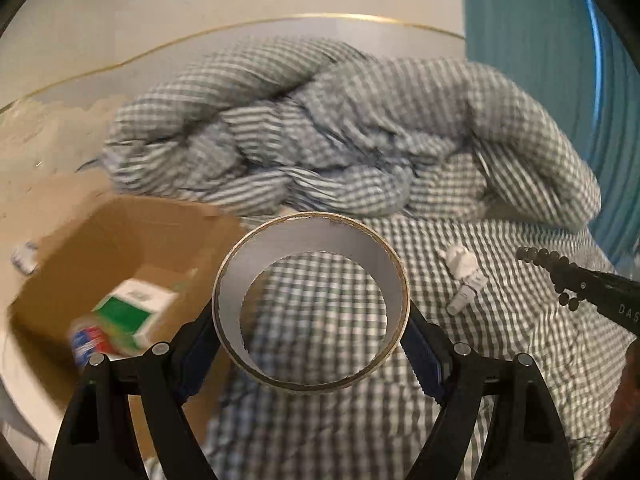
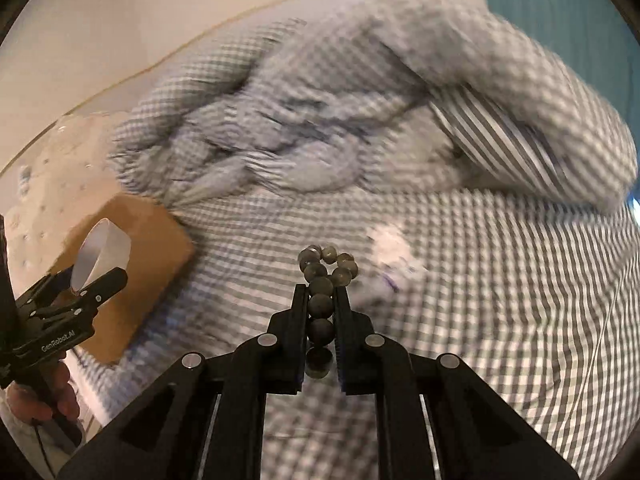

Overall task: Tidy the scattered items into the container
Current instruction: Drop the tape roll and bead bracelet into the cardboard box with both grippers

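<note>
White lettering "GenRobot.AI" runs along the black body of the left gripper [image 2: 86, 280], seen from the right wrist view behind its fingers. In the left wrist view, the letters "DAS" stand in pale print on the black body of the right gripper [image 1: 532, 258], cut off at the frame edge. Print on the green and white box [image 1: 132, 308] is too blurred to read.

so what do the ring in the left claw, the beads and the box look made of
Ring: cardboard tape core, seemingly; matte grey-white inside, brownish raw rim.
Beads: dark, round, faintly glossy; stone, glass or wood, can't tell.
Box: plain brown corrugated cardboard, matte, flaps open.
</note>
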